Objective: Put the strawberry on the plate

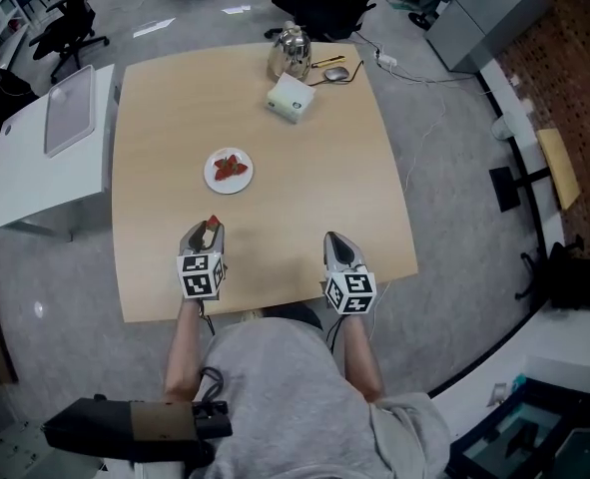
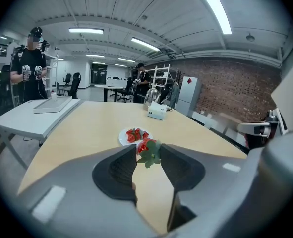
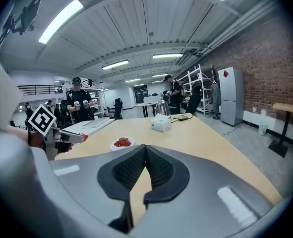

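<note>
From the head view, the left gripper sits above the wooden table close to its near edge, with the strawberry clamped at its jaw tips. The plate, already carrying strawberries, lies ahead of it, well in from every table edge, with only bare tabletop between them. The right gripper sits near the same edge, well apart from the left. A white box and a kettle stand by the far edge.

In the left gripper view, the left gripper has its jaws pressed on the strawberry, leaves facing back. The plate is straight ahead, with bare table on both sides.

In the right gripper view, the right gripper has its jaws together with nothing between them. The plate lies ahead to the left.
</note>
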### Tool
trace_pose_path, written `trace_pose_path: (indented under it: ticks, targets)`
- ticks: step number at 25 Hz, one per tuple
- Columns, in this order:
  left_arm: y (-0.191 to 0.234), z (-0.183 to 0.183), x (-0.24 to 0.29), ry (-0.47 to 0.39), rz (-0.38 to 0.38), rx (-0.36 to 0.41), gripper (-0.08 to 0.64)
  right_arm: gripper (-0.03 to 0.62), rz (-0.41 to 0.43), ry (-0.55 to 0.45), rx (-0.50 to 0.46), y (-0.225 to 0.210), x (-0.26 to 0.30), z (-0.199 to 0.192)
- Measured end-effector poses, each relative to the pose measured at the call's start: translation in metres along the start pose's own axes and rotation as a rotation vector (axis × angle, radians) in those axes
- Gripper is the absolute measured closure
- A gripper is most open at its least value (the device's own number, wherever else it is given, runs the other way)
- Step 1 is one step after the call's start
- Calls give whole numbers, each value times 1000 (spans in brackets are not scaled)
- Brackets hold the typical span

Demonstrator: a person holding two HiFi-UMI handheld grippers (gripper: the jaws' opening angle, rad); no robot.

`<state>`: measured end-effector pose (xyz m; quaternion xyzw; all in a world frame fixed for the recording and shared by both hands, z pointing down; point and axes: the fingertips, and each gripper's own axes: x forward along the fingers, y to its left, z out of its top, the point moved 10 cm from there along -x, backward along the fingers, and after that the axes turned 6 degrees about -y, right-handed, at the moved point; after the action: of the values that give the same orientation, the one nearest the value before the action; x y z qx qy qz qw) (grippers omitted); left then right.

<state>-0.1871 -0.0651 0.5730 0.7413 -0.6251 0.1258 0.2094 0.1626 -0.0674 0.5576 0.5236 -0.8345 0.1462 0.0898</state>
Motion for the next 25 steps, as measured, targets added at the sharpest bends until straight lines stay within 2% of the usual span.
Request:
trace_pose_path:
  ticks: [10,25]
  targets:
    - [-2,8,55,36,-30,7,390,586,-37,39,23,-24,20,-1]
    - [14,-2,131,117,-29,-8,390,586,-89,107,42,-52,45,-5]
